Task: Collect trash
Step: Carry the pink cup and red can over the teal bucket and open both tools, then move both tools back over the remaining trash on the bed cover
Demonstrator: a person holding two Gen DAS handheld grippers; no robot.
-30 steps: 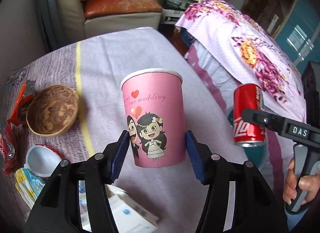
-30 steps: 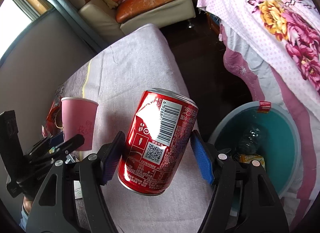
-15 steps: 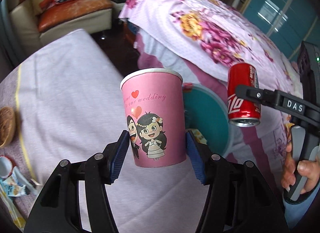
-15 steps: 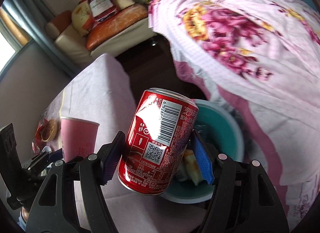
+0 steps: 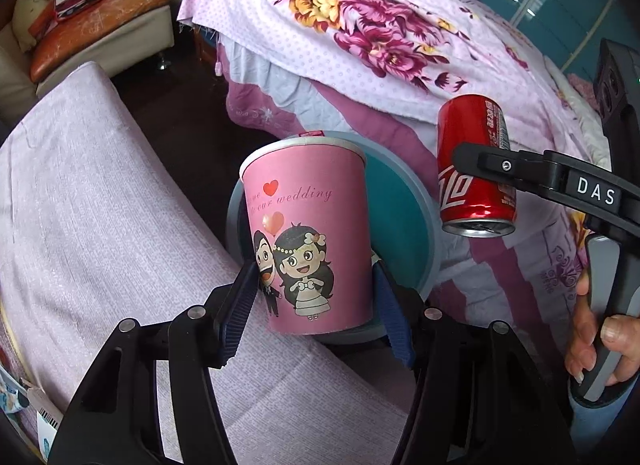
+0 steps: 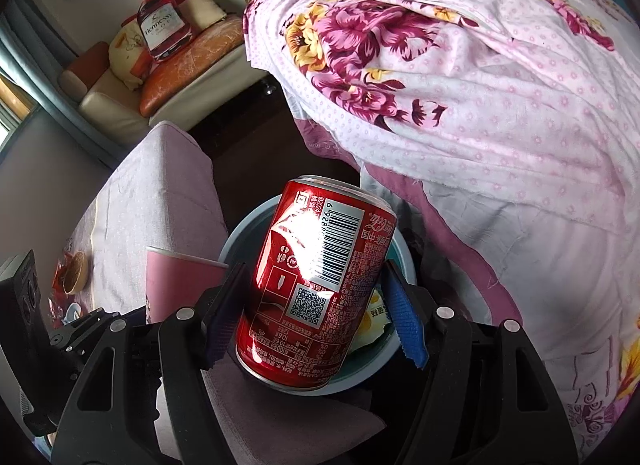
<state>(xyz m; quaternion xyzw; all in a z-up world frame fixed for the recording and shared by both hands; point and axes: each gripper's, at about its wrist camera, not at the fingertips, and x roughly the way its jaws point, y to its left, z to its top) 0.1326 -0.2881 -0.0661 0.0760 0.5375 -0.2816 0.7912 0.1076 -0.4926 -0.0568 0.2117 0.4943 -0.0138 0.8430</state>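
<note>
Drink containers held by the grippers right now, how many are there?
2. A pink paper cup sits in the left gripper, and a red soda can in the right gripper, both over the teal bin. Bin contents are mostly hidden.

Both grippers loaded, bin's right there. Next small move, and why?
Probably open the right gripper to drop the red can. It looks lined up over the teal bin in the right wrist view. The pink cup, clamped in the left gripper, also fronts the bin and could follow.
</note>
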